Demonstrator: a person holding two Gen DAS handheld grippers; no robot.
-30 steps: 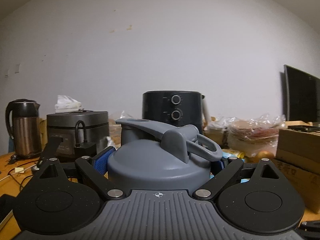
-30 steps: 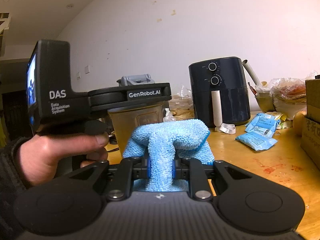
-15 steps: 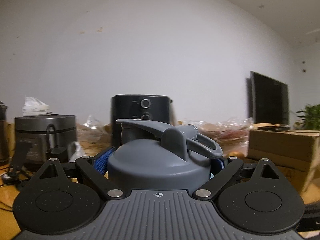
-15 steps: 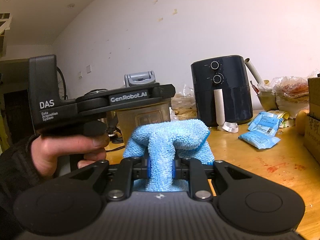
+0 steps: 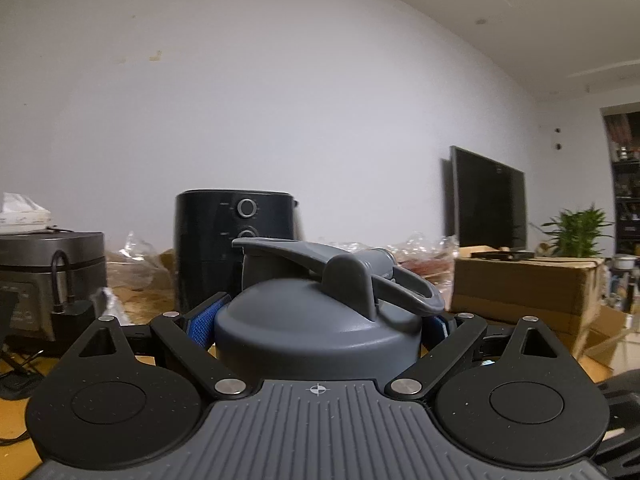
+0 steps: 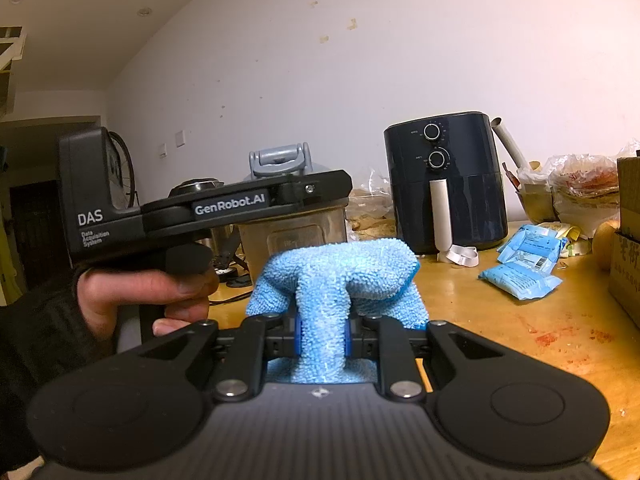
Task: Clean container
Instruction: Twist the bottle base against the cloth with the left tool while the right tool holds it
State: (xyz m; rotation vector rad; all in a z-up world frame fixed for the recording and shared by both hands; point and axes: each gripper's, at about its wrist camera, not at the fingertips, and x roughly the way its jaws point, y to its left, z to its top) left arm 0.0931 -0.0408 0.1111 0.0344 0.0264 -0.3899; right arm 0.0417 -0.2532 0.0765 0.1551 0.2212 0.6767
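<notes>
Cluttered wooden worktop (image 6: 540,320), grey-lidded container (image 5: 316,328) clamped in left tool (image 5: 320,324) — blue cloth (image 6: 336,280) pinched by right tool (image 6: 322,338).

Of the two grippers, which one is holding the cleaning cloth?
The right gripper: it is shut on the blue cloth. The left gripper instead clamps the grey-lidded container.
</notes>
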